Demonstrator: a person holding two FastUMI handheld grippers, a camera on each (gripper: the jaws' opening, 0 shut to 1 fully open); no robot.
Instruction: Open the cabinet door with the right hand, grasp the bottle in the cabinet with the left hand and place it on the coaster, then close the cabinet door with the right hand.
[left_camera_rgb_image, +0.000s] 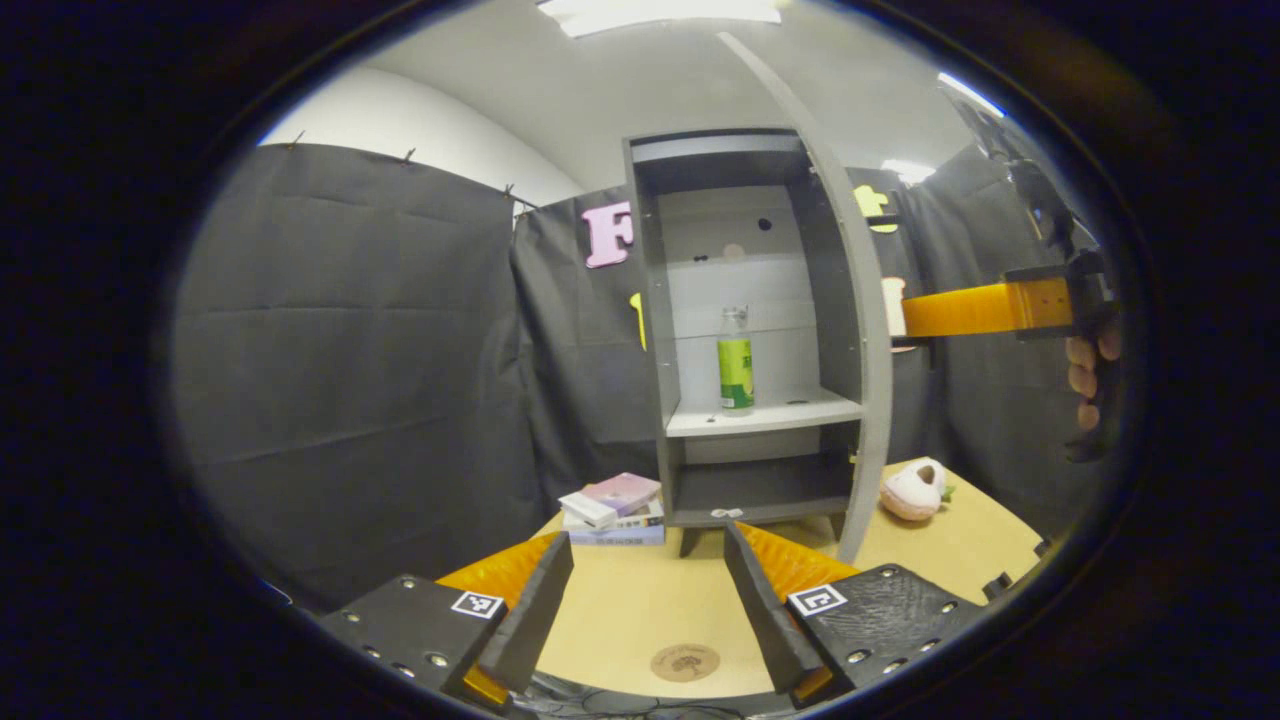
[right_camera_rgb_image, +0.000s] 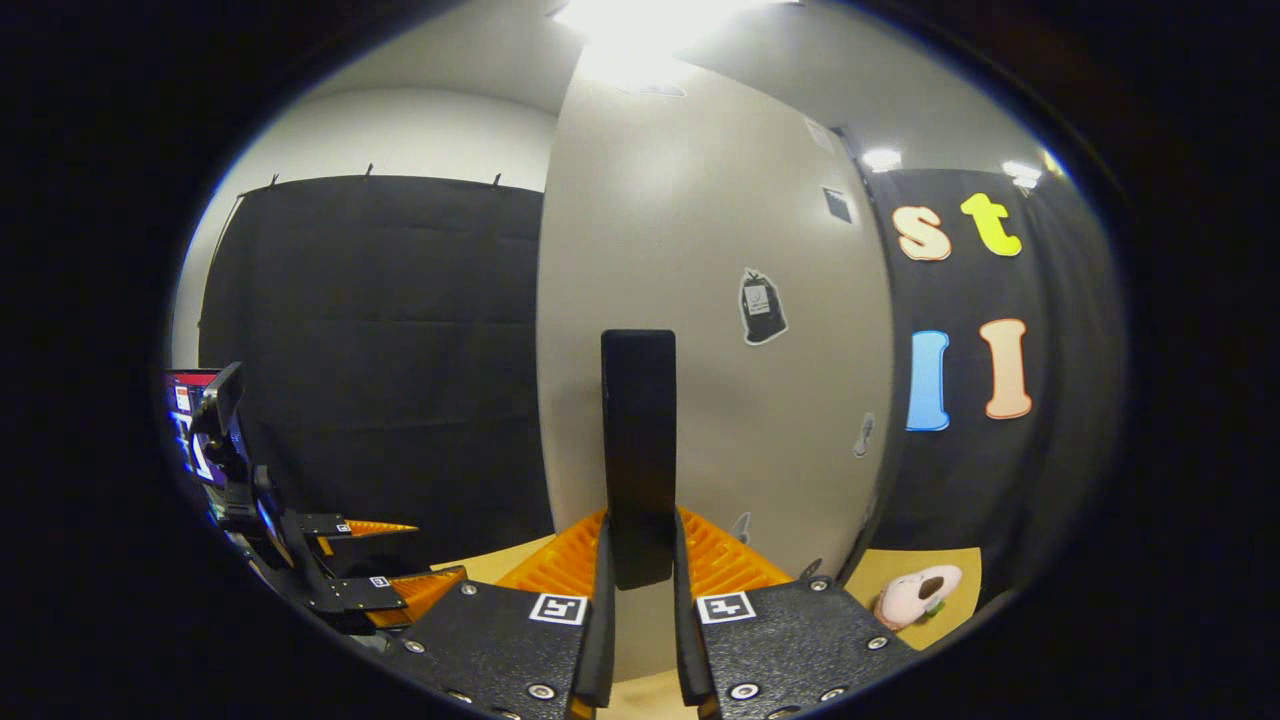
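Cabinet (left_camera_rgb_image: 745, 330) upright at back of table (left_camera_rgb_image: 620, 620), door (left_camera_rgb_image: 862, 330) swung wide and seen nearly edge-on, probably held there so left side gets a clear path in. Door face fills middle of right gripper view, dark handle (right_camera_rgb_image: 638, 450) vertical on it. Table bare in front, likely left free for the transfer. Book stack (left_camera_rgb_image: 615, 508) left of cabinet foot, pink slipper (left_camera_rgb_image: 912, 490) right of it, both clear of the path. Bottle (left_camera_rgb_image: 735, 360) upright on middle shelf, well apart from both grippers, untouched. Coaster (left_camera_rgb_image: 685, 662) flat at near table edge, between left fingers, nothing on it. Right gripper (right_camera_rgb_image: 638, 570) pinching door handle, fingers pressed on either side of its lower end. Left gripper (left_camera_rgb_image: 648, 590) spread wide, holding nothing, touching nothing, aimed toward cabinet opening. Door step looks done; bottle grasp judged next.
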